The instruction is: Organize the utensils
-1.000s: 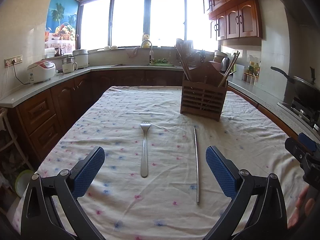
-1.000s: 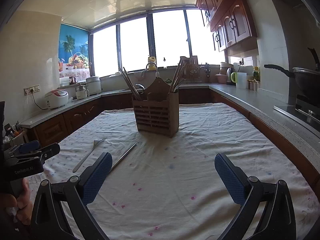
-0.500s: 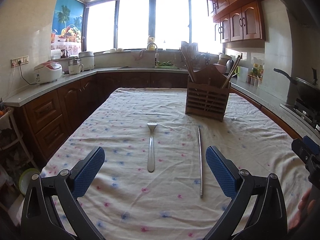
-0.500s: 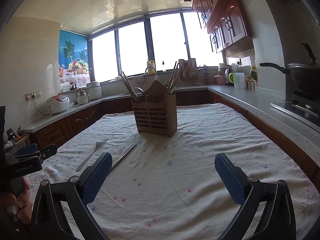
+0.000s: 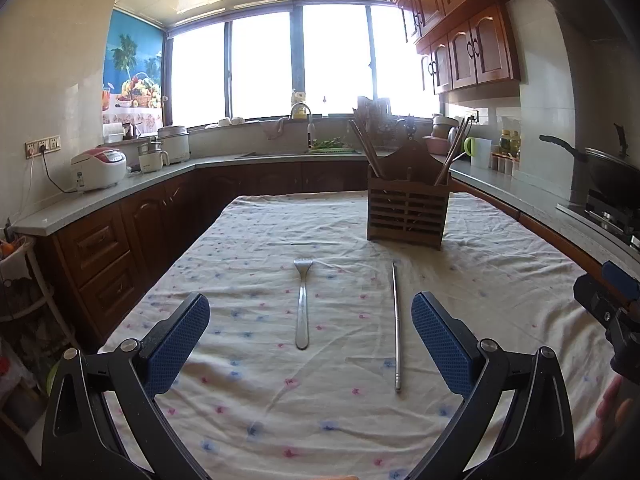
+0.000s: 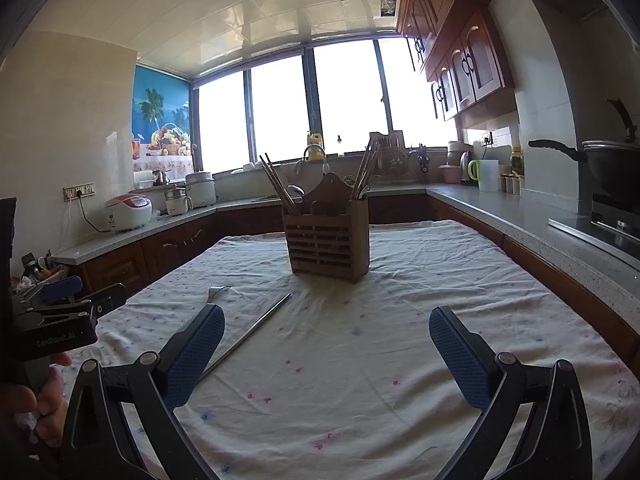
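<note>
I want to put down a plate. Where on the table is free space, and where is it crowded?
Free cloth lies right of the metal chopstick, toward the stove-side table edge, and left of the fork. The middle is tighter: fork, chopstick and wooden utensil holder sit close together.

Left gripper (image 5: 310, 340): black angular frame w/ silver pivot screws, fingers (image 5: 176, 344) faced w/ blue dimpled pads. Right gripper (image 6: 326, 354): same build, black arms, blue textured pads, round silver screws. From the right cam, the left unit's black body reads "GenRobot.AI" in grey, w/ a blue part on top. Bare skin of left hand (image 6: 38, 404) on its handle.
</note>
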`<action>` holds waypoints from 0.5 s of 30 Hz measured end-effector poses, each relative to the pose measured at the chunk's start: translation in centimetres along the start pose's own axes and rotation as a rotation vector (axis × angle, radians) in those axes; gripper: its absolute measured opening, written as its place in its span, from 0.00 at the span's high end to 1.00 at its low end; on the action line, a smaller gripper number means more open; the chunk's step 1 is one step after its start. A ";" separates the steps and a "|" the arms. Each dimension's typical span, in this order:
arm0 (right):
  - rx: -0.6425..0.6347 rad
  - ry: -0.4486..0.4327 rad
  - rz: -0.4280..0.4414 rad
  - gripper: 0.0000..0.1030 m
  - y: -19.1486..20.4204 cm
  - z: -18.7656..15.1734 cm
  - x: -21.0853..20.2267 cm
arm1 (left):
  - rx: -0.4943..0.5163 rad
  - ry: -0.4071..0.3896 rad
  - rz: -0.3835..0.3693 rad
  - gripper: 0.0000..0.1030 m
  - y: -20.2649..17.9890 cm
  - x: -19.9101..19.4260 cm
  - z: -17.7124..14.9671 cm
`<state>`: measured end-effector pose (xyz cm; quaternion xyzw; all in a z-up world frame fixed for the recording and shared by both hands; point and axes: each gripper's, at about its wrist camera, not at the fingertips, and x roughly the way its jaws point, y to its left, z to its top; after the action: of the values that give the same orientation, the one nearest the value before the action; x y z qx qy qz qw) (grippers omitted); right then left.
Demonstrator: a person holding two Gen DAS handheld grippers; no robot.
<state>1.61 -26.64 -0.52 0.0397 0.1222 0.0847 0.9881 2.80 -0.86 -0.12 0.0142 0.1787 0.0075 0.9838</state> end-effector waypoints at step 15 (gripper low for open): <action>-0.013 -0.008 0.001 0.00 0.2 0.1 0.0 | 0.012 -0.007 0.003 0.00 -0.3 -0.3 0.2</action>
<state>1.59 -26.43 -0.39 0.0336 0.1178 0.0858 0.9887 2.59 -1.21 0.13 0.0202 0.1755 0.0080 0.9842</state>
